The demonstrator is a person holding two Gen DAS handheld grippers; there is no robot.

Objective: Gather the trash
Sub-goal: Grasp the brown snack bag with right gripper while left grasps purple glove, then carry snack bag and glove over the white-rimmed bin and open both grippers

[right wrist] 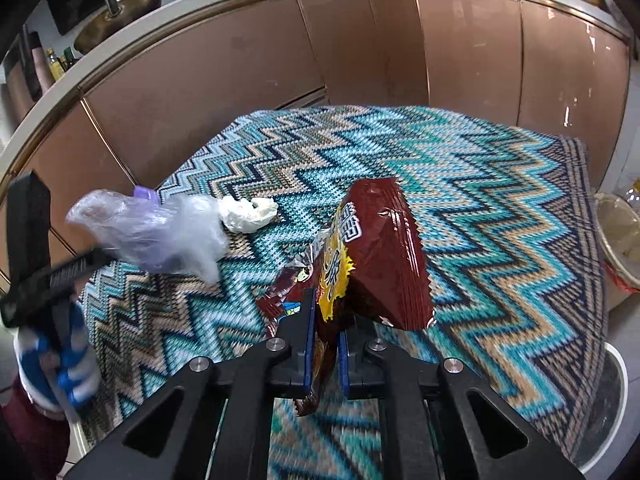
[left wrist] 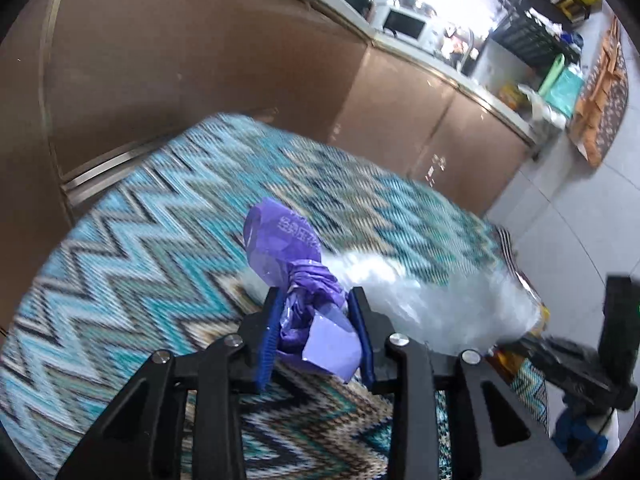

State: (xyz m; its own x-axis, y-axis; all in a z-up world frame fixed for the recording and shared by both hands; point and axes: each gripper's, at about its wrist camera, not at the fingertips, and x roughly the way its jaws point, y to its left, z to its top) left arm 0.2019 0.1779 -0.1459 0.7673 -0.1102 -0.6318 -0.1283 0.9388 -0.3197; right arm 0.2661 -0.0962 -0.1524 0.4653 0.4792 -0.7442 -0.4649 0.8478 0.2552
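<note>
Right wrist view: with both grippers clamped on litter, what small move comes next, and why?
Probably lift both. The right gripper pinches the brown foil snack bag; the left gripper grips the purple plastic wrapper. A crumpled white tissue remains on the zigzag cloth.

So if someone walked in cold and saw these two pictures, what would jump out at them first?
Probably the loud teal, tan and black zigzag cloth covering the table in front of the brown cabinets. Next, the shiny dark red snack bag standing up mid-table, pinched by the right gripper. Then the crumpled purple plastic wrapper clamped in the left gripper, with a clear plastic bag just behind it.
</note>
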